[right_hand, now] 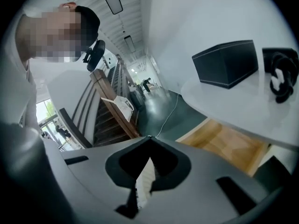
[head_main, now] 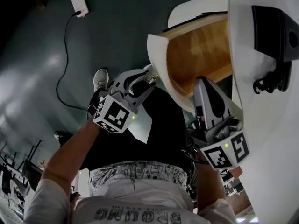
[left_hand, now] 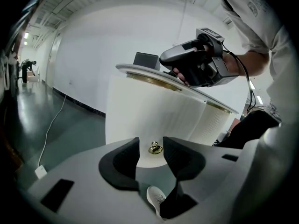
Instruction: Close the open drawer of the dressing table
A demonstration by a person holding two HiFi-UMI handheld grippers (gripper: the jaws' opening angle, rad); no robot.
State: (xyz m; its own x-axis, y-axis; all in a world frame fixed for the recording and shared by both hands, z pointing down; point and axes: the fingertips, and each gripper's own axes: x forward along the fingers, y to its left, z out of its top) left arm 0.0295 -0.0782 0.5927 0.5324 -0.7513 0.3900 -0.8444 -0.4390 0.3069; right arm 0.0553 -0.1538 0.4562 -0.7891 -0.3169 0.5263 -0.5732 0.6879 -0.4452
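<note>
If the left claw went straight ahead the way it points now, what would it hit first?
Probably the brass knob on the white curved front of the open drawer: it sits centred between the open jaws of the left claw, not yet touched. Depth is hard to judge.

Print on clothing only
The shirt (head_main: 135, 215) bears a row of large outlined letters, seen upside down at the head view's bottom edge, not surely readable.
</note>
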